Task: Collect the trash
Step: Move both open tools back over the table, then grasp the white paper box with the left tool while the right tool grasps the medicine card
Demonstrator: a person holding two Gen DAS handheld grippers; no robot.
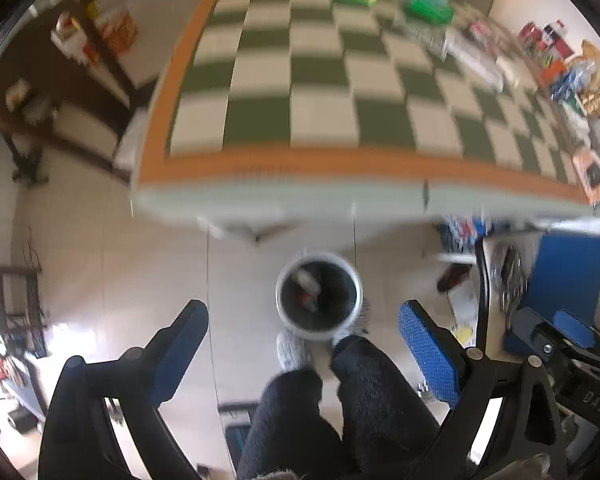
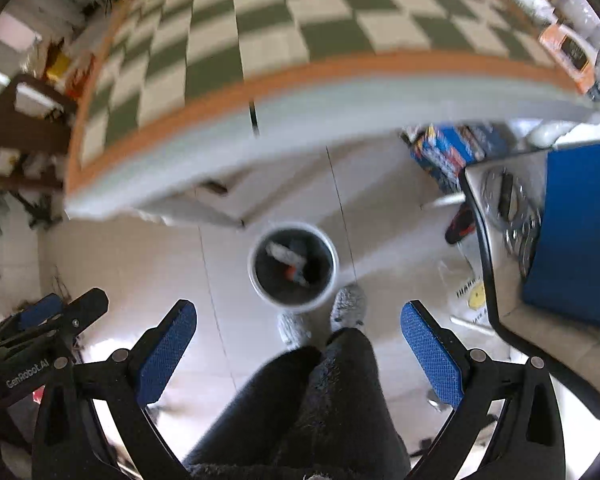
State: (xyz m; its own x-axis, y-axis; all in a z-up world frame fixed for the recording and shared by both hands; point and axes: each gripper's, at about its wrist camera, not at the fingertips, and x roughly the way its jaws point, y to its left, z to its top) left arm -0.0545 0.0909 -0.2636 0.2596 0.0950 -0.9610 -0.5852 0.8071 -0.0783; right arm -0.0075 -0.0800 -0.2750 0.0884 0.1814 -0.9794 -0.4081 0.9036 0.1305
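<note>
left tool (image 1: 304, 344) and right tool (image 2: 300, 340) both point down at the floor, fingers apart, nothing between them. white-rimmed trash bin (image 1: 319, 295) stands on the floor at frame centre, just beyond the person's slippers (image 1: 294, 350), with scraps inside. checkered bench (image 1: 320, 92) fills the upper frame; clutter along its right edge, blurred.

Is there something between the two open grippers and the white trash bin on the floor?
Nothing visible stands in the way. The trash bin sits open on the floor before the person's feet, beyond the empty left gripper and right gripper. Only air lies between.
</note>
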